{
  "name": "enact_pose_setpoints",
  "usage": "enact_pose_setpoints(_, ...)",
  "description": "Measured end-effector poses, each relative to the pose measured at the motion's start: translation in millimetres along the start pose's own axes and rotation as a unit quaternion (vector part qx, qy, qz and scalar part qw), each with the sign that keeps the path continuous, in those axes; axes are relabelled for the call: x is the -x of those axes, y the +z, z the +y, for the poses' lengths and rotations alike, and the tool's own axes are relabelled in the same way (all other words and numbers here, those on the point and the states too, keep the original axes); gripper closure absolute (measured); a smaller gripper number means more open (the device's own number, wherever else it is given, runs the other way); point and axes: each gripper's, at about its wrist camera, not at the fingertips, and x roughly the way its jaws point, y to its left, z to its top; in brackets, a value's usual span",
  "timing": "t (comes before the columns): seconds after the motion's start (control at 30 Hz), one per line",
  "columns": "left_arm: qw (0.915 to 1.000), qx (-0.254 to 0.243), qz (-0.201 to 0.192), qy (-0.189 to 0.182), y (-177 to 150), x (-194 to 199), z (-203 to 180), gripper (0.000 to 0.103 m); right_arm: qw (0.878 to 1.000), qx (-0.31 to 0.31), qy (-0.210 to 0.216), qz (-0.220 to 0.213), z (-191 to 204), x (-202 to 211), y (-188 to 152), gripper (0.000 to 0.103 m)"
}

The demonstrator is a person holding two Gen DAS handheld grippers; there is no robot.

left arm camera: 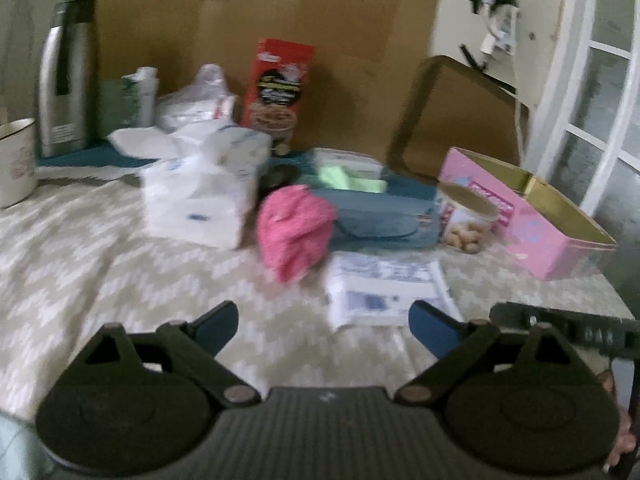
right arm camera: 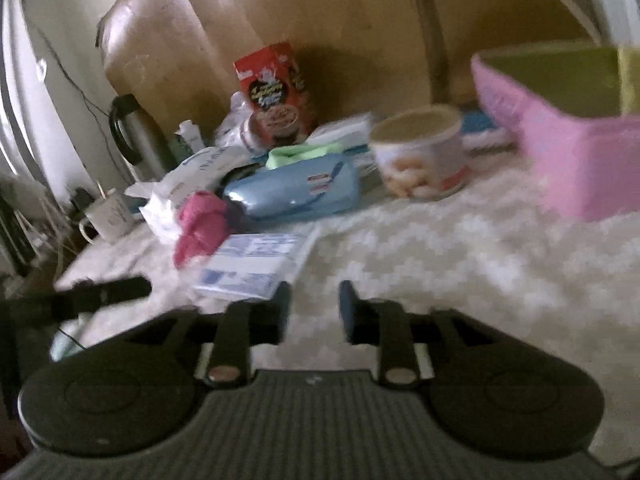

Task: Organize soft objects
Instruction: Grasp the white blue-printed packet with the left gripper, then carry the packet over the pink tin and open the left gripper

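Observation:
A crumpled pink cloth (left arm camera: 294, 228) (right arm camera: 200, 224) lies mid-table on the zigzag tablecloth (left arm camera: 100, 264). Right of it is a blue soft wipes pack (left arm camera: 380, 216) (right arm camera: 292, 192), and behind that a green cloth (left arm camera: 352, 178) (right arm camera: 300, 152). A white tissue pack (left arm camera: 204, 196) (right arm camera: 192, 176) sits left of the pink cloth. A flat white packet (left arm camera: 384, 288) (right arm camera: 248, 268) lies nearest me. My left gripper (left arm camera: 324, 318) hangs open wide just short of that packet, holding nothing. My right gripper (right arm camera: 314, 298) has its jaws narrowly apart over bare cloth, nothing between them.
An open pink box (left arm camera: 536, 224) (right arm camera: 568, 152) stands at the right, a snack tub (left arm camera: 466, 216) (right arm camera: 420, 156) beside it. Behind are a red cereal box (left arm camera: 280, 84), a steel flask (left arm camera: 68, 76), a white mug (left arm camera: 16, 160) and a cardboard wall (left arm camera: 280, 8).

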Motion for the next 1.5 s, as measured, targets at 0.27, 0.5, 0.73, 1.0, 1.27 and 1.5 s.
enact_pose_setpoints(0.27,0.9975,0.012,0.047,-0.051,18,-42,-9,0.008,0.992,0.122,-0.018,-0.002,25,1,-9,0.049)
enact_pose_setpoints(0.5,0.9934,0.042,0.072,-0.078,16,-63,-17,0.036,0.979,0.199,-0.024,0.033,44,-50,-3,0.059)
enact_pose_setpoints(0.73,0.9888,-0.018,0.049,-0.140,37,-58,-86,0.036,0.979,0.187,-0.075,-0.032,33,-15,-5,0.063)
enact_pose_setpoints(1.0,0.9643,-0.104,0.039,-0.240,79,-89,-214,0.052,0.955,0.175,-0.196,-0.138,-21,55,38,0.081)
enact_pose_setpoints(1.27,0.9873,-0.051,0.040,-0.145,72,-82,-156,0.029,0.969,0.149,-0.162,-0.115,-62,82,37,0.043)
enact_pose_setpoints(1.5,0.9874,-0.037,0.103,-0.115,53,-116,-125,0.007,0.982,0.168,-0.079,-0.033,-50,48,17,0.028)
